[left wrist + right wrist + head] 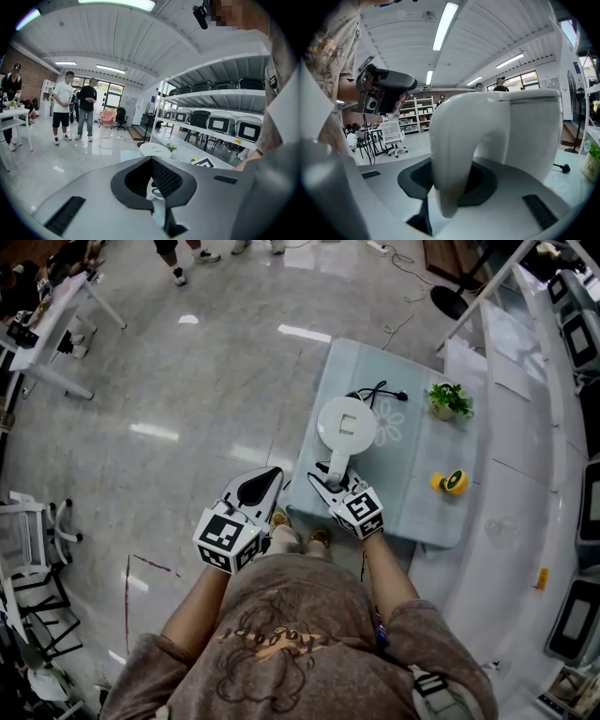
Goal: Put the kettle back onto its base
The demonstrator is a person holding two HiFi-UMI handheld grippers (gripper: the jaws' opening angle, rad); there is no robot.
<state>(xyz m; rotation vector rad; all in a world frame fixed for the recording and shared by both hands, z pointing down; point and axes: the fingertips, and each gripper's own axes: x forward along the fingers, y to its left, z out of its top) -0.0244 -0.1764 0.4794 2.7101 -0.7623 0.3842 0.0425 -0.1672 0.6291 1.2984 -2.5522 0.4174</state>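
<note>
Kettle (347,426) on desk (427,517), just ahead of right tongs (335,482); base hidden beneath, seating unconfirmed. Right tongs apart, loose around handle (450,154). Left tongs (272,476) together, empty. Hazard: pad snagging handle on withdrawal, dragging kettle off-seat.

A lab-like workroom: glossy floor (187,362), shelves (220,99) of identical cases (218,123), desk (58,304), office chair (392,133).

On the table (422,512), the kettle (347,426) stands left of the potted plant (450,400), its cord (380,390) behind it.
</note>
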